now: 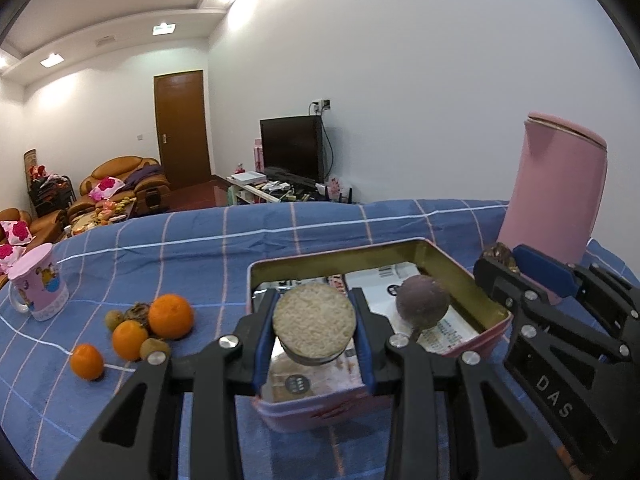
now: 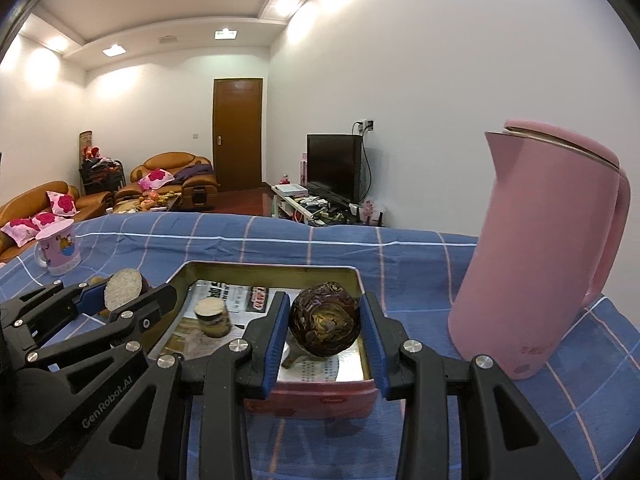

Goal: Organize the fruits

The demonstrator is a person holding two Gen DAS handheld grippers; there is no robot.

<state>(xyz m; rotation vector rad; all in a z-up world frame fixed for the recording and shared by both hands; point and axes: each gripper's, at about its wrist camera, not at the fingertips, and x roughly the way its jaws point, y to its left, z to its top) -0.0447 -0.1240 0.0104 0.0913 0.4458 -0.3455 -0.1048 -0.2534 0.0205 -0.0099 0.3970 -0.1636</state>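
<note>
A pink tin box (image 1: 460,276) (image 2: 352,276) with a mirrored floor stands on the blue checked cloth. My left gripper (image 1: 315,322) is shut on a round brown fruit with a pale cut face (image 1: 314,318), held over the box's near left part; it also shows in the right wrist view (image 2: 122,288). My right gripper (image 2: 325,324) is shut on a dark wrinkled fruit (image 2: 325,320), held over the box's near right part. A purple-brown round fruit (image 1: 422,300) lies in the box. Three oranges (image 1: 170,316) and small brown fruits (image 1: 154,348) lie left of the box.
A tall pink kettle (image 2: 548,248) (image 1: 556,196) stands right of the box. A pink mug (image 1: 38,284) (image 2: 60,250) stands at the far left of the cloth. Behind the table are sofas, a door and a TV.
</note>
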